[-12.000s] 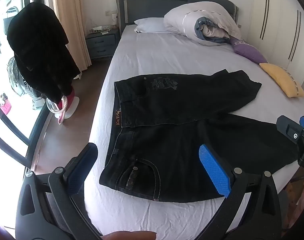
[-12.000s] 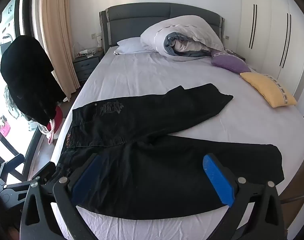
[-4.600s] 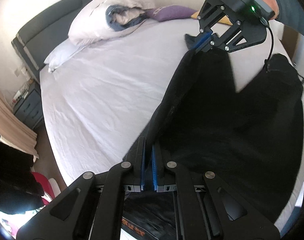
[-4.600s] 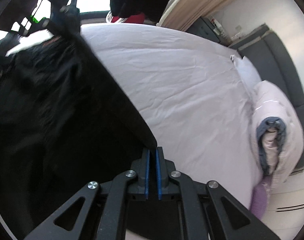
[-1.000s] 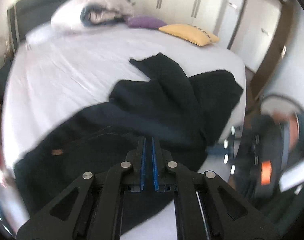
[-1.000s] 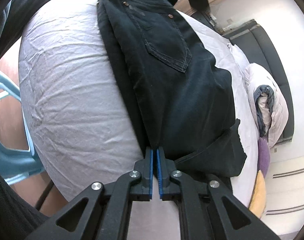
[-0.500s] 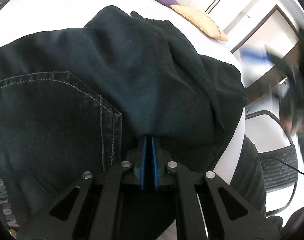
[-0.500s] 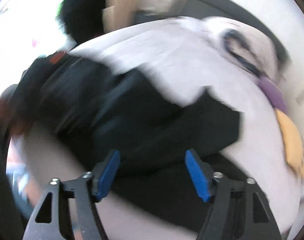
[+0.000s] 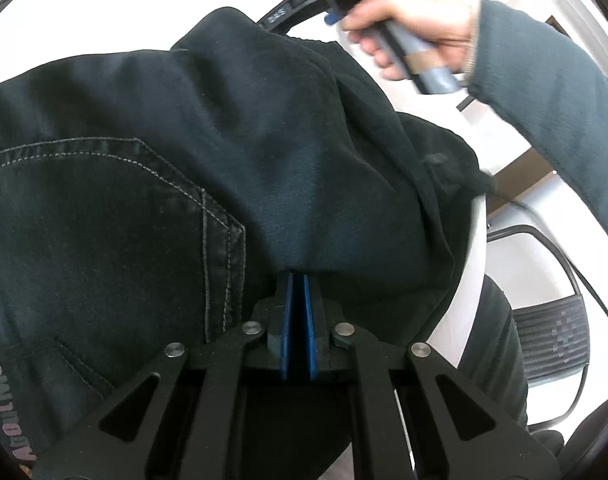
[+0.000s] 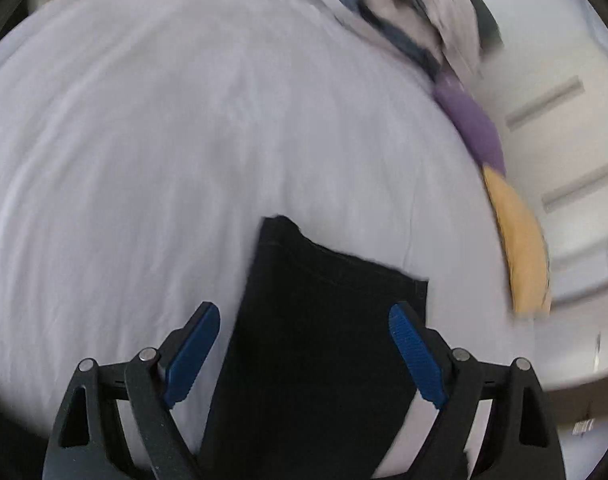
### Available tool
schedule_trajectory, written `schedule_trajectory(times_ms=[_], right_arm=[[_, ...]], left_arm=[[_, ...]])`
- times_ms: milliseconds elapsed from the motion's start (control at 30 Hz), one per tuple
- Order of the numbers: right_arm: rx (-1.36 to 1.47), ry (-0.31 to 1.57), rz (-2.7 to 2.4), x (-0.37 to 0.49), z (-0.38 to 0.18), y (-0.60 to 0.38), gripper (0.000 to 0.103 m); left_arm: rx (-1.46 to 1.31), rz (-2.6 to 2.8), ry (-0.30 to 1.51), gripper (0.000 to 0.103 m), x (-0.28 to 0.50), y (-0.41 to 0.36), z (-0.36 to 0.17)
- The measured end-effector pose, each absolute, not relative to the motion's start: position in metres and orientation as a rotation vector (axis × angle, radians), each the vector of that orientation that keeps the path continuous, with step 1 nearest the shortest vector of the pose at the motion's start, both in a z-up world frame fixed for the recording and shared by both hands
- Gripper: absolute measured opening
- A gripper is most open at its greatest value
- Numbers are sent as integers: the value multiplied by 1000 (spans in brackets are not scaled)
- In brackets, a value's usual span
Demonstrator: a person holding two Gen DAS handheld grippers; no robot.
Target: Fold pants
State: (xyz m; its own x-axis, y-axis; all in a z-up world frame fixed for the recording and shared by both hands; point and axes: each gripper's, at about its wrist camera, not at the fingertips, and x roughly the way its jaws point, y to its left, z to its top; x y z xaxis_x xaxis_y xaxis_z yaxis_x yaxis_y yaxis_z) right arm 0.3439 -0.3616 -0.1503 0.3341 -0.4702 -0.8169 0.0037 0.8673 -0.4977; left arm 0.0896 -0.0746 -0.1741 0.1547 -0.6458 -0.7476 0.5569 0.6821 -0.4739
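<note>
Your left hand-held gripper (image 9: 297, 322) pinches the pants (image 9: 231, 160) fold closed, anchoring it; your right hand-held gripper (image 10: 304, 354) hovers wide open, empty, over the leg hem.

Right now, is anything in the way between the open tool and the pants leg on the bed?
Nothing visible is. The right tool hangs open right over the leg end of the black pants, with only air between them. The left tool is shut on the pants near the back pocket.

Bedroom in daylight

A white-sheeted bed (image 10: 183, 140) holds a purple cushion (image 10: 470, 124) beside a yellow one (image 10: 522, 240) (bunched duvet (image 10: 416, 12) behind), near white wardrobe doors (image 10: 564, 128).
</note>
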Motion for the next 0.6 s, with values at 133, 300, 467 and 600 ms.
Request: schedule_trajectory(times_ms=[133, 300, 467, 600], right_arm=[[-348, 1231, -287, 353, -159, -370, 65], [-241, 1258, -204, 356, -153, -384, 6], [4, 1169, -220, 332, -122, -430, 4], [166, 990, -238, 281, -70, -472, 4]], left_arm=[[-94, -865, 1119, 5, 90, -71, -175], [-92, -864, 1117, 5, 90, -70, -175], [-92, -862, 1117, 5, 89, -72, -174], [-91, -861, 1116, 5, 89, -72, -173]])
